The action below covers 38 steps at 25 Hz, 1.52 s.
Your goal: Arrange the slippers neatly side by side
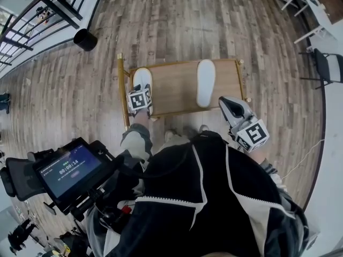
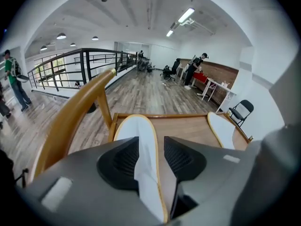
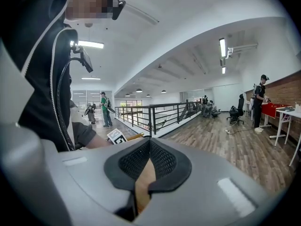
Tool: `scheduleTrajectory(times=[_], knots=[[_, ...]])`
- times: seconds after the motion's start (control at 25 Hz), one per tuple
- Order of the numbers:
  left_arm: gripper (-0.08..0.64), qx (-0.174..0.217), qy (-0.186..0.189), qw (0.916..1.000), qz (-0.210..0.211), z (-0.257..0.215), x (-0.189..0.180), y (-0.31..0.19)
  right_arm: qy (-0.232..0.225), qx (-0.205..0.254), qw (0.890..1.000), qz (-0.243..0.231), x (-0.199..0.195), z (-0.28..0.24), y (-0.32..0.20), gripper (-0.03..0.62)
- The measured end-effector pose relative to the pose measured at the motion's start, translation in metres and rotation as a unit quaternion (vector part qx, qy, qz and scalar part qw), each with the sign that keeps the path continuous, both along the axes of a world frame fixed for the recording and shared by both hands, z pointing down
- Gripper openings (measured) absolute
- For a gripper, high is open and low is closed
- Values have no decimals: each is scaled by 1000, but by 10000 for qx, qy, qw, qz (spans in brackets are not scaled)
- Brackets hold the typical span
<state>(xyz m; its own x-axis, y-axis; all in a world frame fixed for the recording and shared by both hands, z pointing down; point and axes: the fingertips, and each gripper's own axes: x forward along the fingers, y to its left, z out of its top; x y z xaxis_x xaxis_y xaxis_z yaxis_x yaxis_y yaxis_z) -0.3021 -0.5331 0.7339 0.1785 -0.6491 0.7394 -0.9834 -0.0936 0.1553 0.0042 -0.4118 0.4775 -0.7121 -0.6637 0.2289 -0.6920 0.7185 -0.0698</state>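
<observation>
Two white slippers lie sole-up on a low wooden bench (image 1: 174, 90). The left slipper (image 1: 141, 77) rests at the bench's left end and the right slipper (image 1: 205, 83) further right, a wide gap between them. My left gripper (image 1: 140, 91) hangs over the near end of the left slipper (image 2: 141, 131). Its jaws stand open (image 2: 151, 157), and the slipper's edge shows in the gap with the pads off it. The other slipper (image 2: 221, 126) shows at the right. My right gripper (image 1: 225, 103) hovers off the bench's right corner, shut and empty (image 3: 149, 161).
The bench has a raised wooden rail (image 2: 80, 107) along its left end. A black round bin (image 1: 86, 39) stands on the wood floor beyond. A black chair (image 1: 328, 66) and white table (image 1: 313, 7) are at the right. A screen (image 1: 67, 170) sits near my body.
</observation>
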Motion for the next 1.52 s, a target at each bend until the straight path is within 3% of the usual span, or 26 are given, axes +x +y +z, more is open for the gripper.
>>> scheduleTrajectory(times=[0.12, 0.24, 0.4, 0.56, 0.64, 0.68, 0.8, 1.0, 1.16, 1.4, 1.48, 1.52], knots=[[132, 674, 256, 9972, 172, -47, 22, -24, -38, -43, 9999, -143, 2, 8, -23, 5], [54, 1642, 575, 9821, 720, -113, 56, -34, -88, 2, 9994, -349, -6, 11, -45, 5], [12, 2937, 1079, 9395, 1398, -228, 79, 28, -158, 222, 9974, -660, -47, -17, -25, 5], [18, 3811, 1359, 8901, 2098, -306, 111, 77, -309, 444, 9932, -1031, -77, -43, -32, 5], [18, 4064, 1266, 8774, 2213, -326, 121, 94, -423, 538, 9899, -1239, -90, -52, -34, 5], [18, 4120, 1222, 8755, 2208, -329, 123, 101, -495, 547, 9884, -1329, -96, -55, -34, 5], [18, 4062, 1197, 8806, 2124, -326, 119, 111, -682, 523, 9840, -1559, -114, -60, -28, 5], [18, 4091, 1227, 8793, 2107, -328, 116, 109, -632, 490, 9823, -1692, -124, -54, -24, 5], [18, 3968, 1402, 8842, 2029, -323, 114, 108, -601, 474, 9838, -1621, -124, -48, -25, 3], [18, 4032, 1609, 8730, 2222, -328, 129, 112, -464, 320, 9885, -1401, -113, -30, -28, 5], [18, 3964, 1620, 8745, 2277, -323, 133, 112, -400, 203, 9915, -1225, -104, -21, -34, 11], [18, 3924, 1612, 8760, 2294, -321, 134, 112, -362, 132, 9929, -1126, -99, -15, -37, 46]])
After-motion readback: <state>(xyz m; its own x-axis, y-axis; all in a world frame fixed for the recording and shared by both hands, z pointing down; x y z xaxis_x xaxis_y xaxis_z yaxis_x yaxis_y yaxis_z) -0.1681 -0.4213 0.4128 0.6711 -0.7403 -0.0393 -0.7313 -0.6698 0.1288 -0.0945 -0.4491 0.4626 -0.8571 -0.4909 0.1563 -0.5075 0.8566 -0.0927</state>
